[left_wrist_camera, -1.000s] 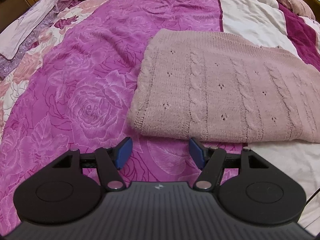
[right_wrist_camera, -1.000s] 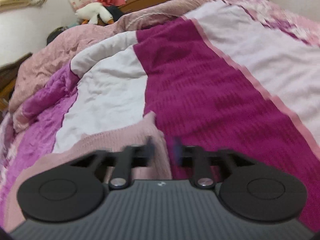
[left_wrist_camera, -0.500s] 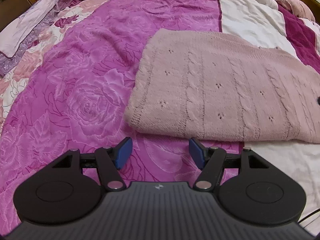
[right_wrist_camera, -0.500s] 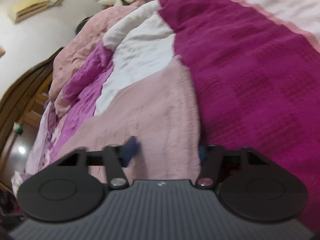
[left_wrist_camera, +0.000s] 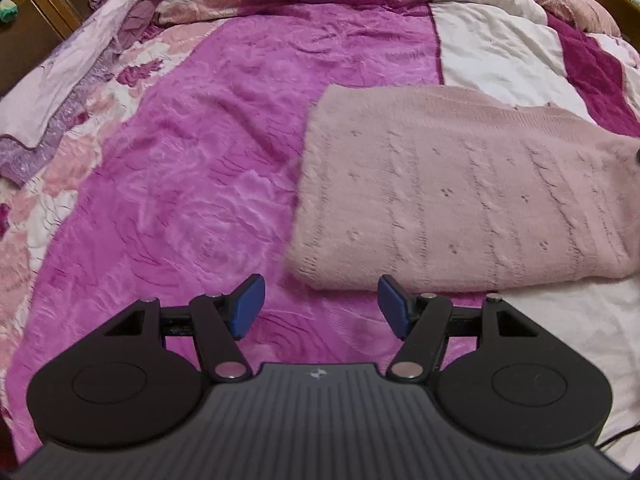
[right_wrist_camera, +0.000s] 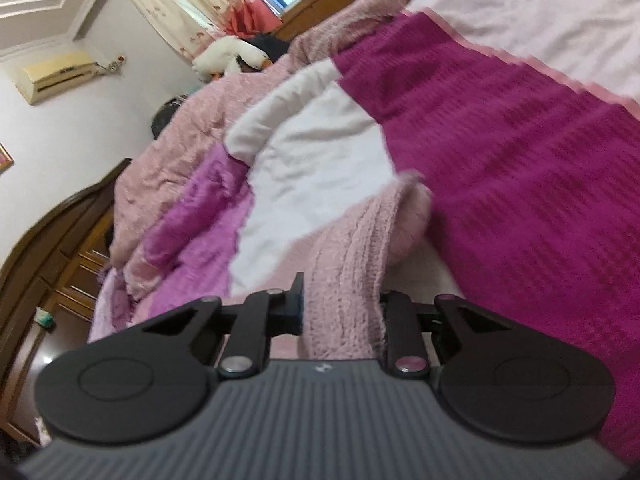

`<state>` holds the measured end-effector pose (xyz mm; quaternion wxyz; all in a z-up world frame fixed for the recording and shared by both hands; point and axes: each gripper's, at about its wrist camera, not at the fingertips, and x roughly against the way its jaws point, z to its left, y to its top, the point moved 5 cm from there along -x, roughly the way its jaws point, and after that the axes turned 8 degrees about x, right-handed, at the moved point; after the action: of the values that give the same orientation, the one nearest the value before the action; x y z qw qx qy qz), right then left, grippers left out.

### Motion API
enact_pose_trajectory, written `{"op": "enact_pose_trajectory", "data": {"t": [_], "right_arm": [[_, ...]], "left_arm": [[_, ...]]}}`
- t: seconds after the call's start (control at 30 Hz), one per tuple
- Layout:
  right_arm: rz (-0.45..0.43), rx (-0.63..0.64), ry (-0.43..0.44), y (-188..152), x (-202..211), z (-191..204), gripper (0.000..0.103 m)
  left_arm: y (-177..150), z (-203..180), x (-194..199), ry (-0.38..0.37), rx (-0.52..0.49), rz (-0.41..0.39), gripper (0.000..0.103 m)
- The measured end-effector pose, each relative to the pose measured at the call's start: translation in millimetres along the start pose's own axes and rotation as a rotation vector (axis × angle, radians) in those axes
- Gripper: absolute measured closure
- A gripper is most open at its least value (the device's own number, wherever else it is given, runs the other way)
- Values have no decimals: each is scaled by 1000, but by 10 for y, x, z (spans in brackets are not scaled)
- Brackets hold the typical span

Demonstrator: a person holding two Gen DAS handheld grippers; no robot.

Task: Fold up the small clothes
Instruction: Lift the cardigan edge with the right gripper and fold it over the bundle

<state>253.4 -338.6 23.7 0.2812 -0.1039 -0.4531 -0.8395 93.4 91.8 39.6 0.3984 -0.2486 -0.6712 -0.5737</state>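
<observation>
Sweater: my pink knit sweater (left_wrist_camera: 460, 184) lies folded on the bed cover (left_wrist_camera: 192, 168).
Left gripper: my left gripper (left_wrist_camera: 320, 304) is spread wide and holds nothing, just in front of the sweater's near edge.
Right gripper: my right gripper (right_wrist_camera: 340, 308) pinches the sweater's edge (right_wrist_camera: 352, 264), lifted a bit above the bed cover.
Toy: a white stuffed bird (right_wrist_camera: 228, 56) sits far behind the sweater.

bare magenta quilt (left_wrist_camera: 192, 184) open from 9 to 12 | folded pink sweater (left_wrist_camera: 460, 200) blocks 1 to 3 | right gripper (right_wrist_camera: 340, 304) full of knit
</observation>
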Motion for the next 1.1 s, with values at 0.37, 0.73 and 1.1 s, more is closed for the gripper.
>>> {"op": "enact_pose_trajectory", "data": {"t": [0.37,0.73,1.1], "right_arm": [[-10,197,71,49,-113,1223,80],[156,399,119,-769,-728,2278,80],[237,552,38,-1298,-951,2553,80]], "left_arm": [[211,449,205,13,45,-69,33],[158,1030,157,21,169,-66,33],[143,1374,150,15,214,-82,33]]}}
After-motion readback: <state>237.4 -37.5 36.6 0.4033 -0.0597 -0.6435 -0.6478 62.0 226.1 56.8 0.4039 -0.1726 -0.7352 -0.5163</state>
